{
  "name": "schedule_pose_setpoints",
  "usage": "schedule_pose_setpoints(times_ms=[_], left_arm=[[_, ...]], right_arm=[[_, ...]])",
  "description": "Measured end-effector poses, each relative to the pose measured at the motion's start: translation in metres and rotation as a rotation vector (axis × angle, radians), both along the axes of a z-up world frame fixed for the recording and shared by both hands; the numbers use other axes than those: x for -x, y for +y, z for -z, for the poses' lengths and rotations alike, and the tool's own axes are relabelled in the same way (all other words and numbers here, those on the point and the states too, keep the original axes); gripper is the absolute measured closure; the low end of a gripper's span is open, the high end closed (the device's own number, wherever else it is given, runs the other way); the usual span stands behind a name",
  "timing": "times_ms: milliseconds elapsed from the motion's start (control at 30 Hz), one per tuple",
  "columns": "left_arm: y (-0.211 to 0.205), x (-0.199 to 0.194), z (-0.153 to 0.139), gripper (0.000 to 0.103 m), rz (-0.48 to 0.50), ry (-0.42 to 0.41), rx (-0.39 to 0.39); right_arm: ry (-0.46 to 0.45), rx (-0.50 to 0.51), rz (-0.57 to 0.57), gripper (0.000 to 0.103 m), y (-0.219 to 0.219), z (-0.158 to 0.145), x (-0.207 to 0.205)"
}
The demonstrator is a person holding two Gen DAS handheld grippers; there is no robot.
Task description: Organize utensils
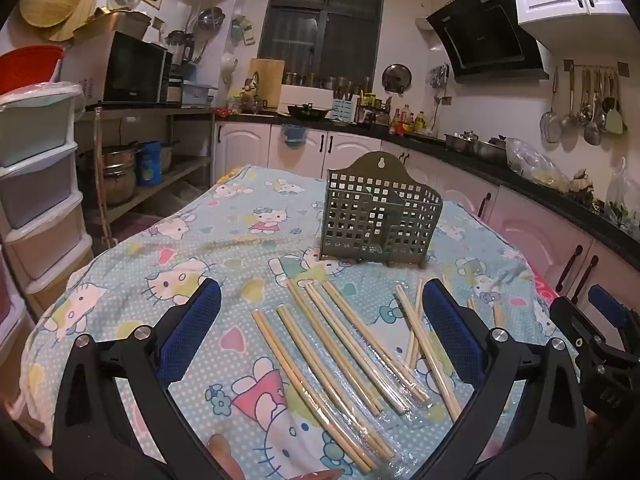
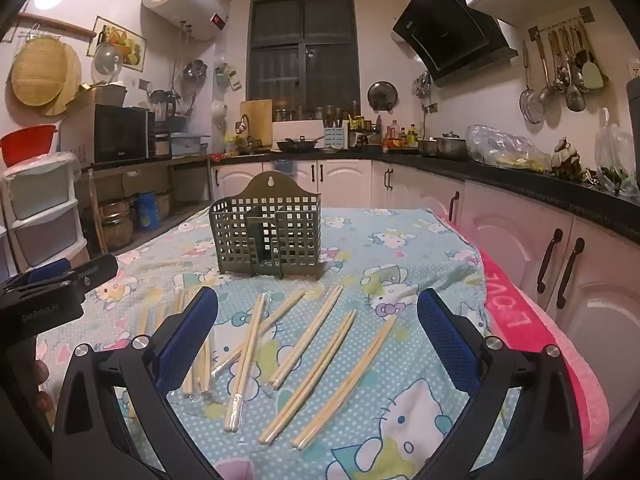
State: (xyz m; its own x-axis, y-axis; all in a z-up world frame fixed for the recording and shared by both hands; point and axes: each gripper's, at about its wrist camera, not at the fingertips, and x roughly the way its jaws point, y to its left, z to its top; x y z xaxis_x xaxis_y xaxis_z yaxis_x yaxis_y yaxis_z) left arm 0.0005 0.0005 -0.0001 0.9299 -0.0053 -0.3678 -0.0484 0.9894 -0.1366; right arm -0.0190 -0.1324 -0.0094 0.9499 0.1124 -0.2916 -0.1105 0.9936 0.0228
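Observation:
Several pairs of wooden chopsticks in clear wrappers [image 1: 340, 352] lie scattered on the Hello Kitty cloth; they also show in the right wrist view [image 2: 312, 356]. A green perforated utensil holder [image 1: 380, 216] stands upright behind them, and it is seen in the right wrist view [image 2: 268, 236] too. My left gripper [image 1: 320, 320] is open and empty, hovering over the near chopsticks. My right gripper [image 2: 318, 320] is open and empty above the chopsticks. The right gripper's body [image 1: 600, 344] shows at the right edge of the left view.
The cloth-covered table [image 1: 160, 248] has a pink edge [image 2: 516, 312] on the right. White plastic drawers [image 1: 36, 184] stand at left. Kitchen cabinets [image 2: 560, 248] and a dark counter [image 2: 520, 184] run along the right and back.

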Motion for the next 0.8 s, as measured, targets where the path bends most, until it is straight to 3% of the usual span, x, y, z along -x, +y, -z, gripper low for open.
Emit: schedule_pose_setpoints(times_ms=[800], left_arm=[[-0.007,-0.001,-0.001,0.010,0.016,-0.008,-0.013]], right_arm=[[-0.009,-0.013,0.010,0.006,-0.001,-0.002,0.001]])
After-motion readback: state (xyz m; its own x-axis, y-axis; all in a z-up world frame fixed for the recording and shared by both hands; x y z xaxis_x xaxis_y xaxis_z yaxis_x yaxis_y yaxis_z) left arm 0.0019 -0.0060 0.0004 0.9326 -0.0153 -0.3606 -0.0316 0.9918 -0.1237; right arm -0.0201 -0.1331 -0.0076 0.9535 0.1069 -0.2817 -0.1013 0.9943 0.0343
